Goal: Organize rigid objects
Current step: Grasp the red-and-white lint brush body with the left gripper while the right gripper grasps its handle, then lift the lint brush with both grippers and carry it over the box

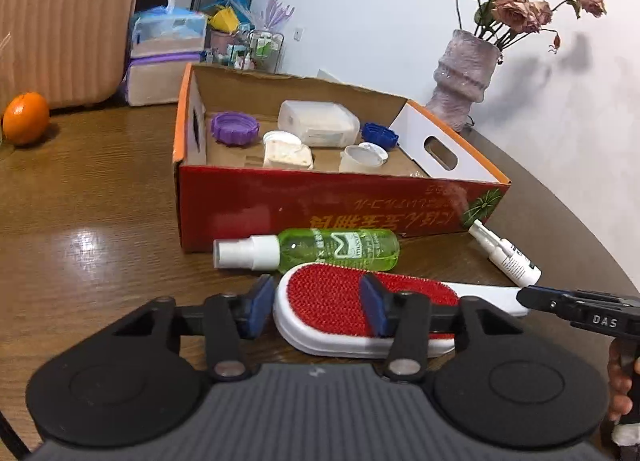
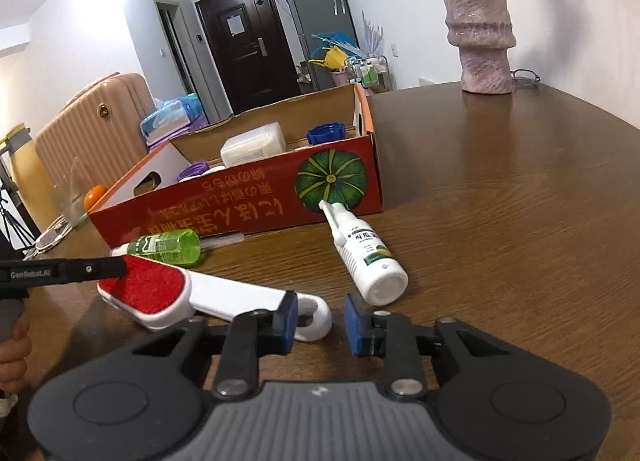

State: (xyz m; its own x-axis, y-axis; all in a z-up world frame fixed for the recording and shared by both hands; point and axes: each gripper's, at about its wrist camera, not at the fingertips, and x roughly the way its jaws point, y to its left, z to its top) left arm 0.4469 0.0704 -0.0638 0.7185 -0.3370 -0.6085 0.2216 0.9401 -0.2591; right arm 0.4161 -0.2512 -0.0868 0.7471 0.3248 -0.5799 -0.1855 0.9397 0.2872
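Observation:
A lint brush (image 1: 320,301) with a red head and a white handle (image 2: 240,297) lies on the wooden table in front of a red cardboard box (image 1: 320,201). My left gripper (image 1: 316,309) is open. One blue pad sits beside the head's rounded end and the other finger is over the red surface. My right gripper (image 2: 322,325) hovers at the handle's loop end with a narrow gap between its pads. Its left finger crosses over the handle and its right pad is clear of the loop. A green spray bottle (image 1: 340,249) and a white spray bottle (image 2: 368,261) lie by the box.
The box holds a purple lid (image 1: 234,128), a blue lid (image 1: 380,135), a clear container (image 1: 318,123) and small white tubs. A pink vase (image 1: 464,77) stands at the back right, and an orange (image 1: 26,117) and a suitcase (image 1: 60,21) are at the left. The table's curved edge runs close on the right.

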